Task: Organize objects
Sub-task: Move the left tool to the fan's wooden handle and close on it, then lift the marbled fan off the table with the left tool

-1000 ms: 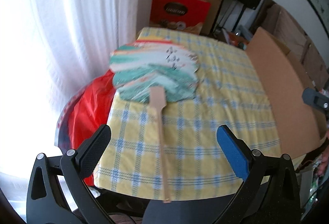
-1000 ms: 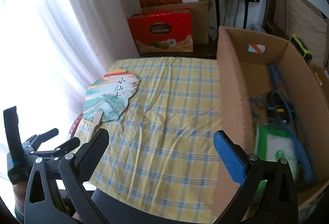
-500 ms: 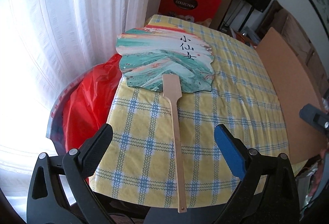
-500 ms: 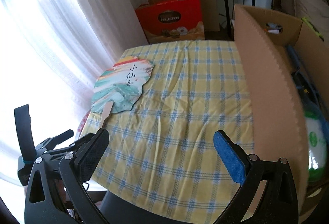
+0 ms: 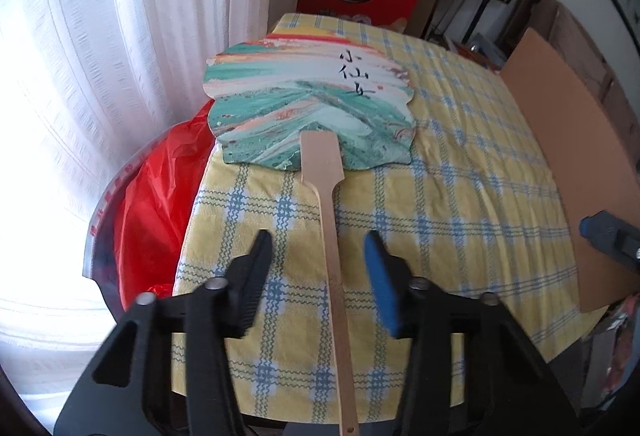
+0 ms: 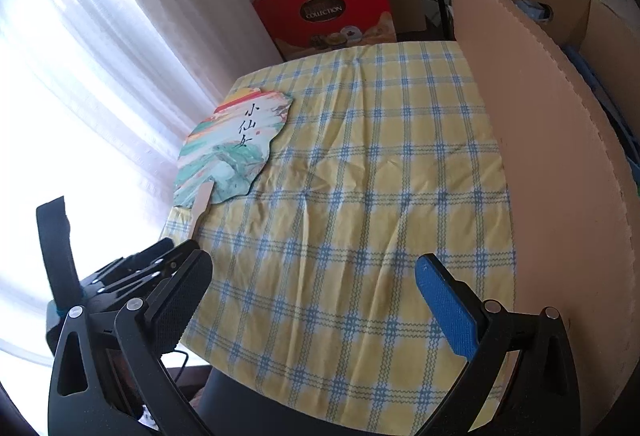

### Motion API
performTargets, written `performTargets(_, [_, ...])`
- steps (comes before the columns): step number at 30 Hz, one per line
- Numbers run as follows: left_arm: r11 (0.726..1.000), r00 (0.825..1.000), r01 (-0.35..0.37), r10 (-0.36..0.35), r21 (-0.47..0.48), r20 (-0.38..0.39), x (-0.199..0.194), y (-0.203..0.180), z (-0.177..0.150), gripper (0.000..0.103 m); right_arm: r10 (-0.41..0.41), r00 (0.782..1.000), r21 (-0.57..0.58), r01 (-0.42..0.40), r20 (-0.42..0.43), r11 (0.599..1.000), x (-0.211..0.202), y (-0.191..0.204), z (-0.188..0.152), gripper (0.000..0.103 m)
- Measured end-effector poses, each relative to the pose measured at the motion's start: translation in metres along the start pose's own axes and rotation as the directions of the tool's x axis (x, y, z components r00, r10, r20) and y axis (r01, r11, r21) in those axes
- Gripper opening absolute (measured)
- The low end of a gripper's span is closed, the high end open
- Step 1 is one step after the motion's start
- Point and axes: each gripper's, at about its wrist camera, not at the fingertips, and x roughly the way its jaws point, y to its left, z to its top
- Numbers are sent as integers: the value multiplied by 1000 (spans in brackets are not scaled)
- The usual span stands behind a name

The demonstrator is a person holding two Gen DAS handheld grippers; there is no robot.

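A paper hand fan (image 5: 312, 107) with green, white and red swirls and black characters lies flat on the yellow checked tablecloth (image 5: 460, 187) near the table's left edge. Its long wooden handle (image 5: 336, 268) runs back between the fingers of my left gripper (image 5: 320, 268), which straddle it with a gap on each side, half closed. The fan also shows in the right wrist view (image 6: 236, 147). My right gripper (image 6: 312, 292) is open and empty above the table's front part. The left gripper shows at lower left of that view (image 6: 132, 268).
A tall open cardboard box (image 6: 540, 139) stands along the table's right side, with blue items inside. A red plastic bag in a bin (image 5: 160, 203) sits below the table's left edge. White curtains hang at left. Red gift boxes (image 6: 332, 15) stand behind the table.
My left gripper has moved forward over the fan's handle and its fingers have narrowed around it. The right gripper has shifted left and closer to the table, still wide open.
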Motion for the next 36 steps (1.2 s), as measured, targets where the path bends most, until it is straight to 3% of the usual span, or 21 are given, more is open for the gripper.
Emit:
performTargets(2, [1000,1000,1,-1,9,2,2,0,-2,18,14,1000,4,-14,-6,1000,1,0,0,102])
performTargets(5, [999,999,36,-36,7,2,1,1,-5,8,33,999,3,-33,-18,999,5,3,-2,102])
performTargets(8, [999,999,42,-42,20,-2,-1,1,-8,8,55,998,4,-55,-33,998,10,6,-2,102])
performTargets(12, [994,993,114,-113,3,-20,-7,6,-13,8,123,991,29,-122,-55,992,18,11,-2,102])
performTargets(17, [983,983,181,-181,-11,-41,-19,14,-28,8,127,991,-20,-128,-47,992,31,27,1,87])
performTargets(21, [977,976,213,-213,-11,-52,-29,13,-36,8,195,977,59,-190,-91,980,56,24,5,78])
performTargets(23, [973,972,230,-230,-11,-56,-33,10,-39,8,217,970,89,-207,-112,974,64,21,7,65])
performTargets(27, [967,965,256,-256,-3,-62,-42,5,-44,9,258,959,146,-240,-121,960,73,14,9,62])
performTargets(33, [959,956,285,-283,16,-75,-46,-2,-49,9,302,947,201,-276,-112,940,78,8,14,49])
performTargets(36, [958,956,286,-284,13,-68,-50,-3,-51,9,355,927,254,-317,-120,914,82,7,15,44])
